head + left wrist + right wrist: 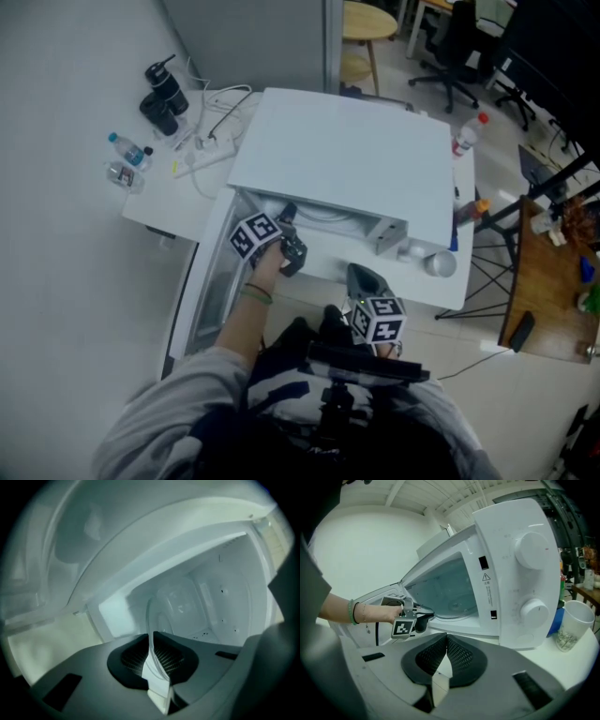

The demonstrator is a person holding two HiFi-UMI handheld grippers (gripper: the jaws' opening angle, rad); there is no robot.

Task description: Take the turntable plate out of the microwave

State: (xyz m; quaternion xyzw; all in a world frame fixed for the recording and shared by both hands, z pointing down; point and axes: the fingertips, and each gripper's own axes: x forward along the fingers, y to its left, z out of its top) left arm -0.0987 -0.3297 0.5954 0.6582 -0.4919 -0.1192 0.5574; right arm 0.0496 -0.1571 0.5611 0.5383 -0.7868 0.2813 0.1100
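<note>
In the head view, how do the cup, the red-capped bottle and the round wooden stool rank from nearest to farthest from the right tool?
1. Cup, close on the right tool's right side.
2. Red-capped bottle, farther back on the right.
3. Round wooden stool, at the top, on the floor.

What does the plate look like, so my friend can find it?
Find the big white microwave, standing open. Inside it, the left gripper pinches the plate by its rim. It is a round, see-through glass disc, unlike the white walls around it.
</note>
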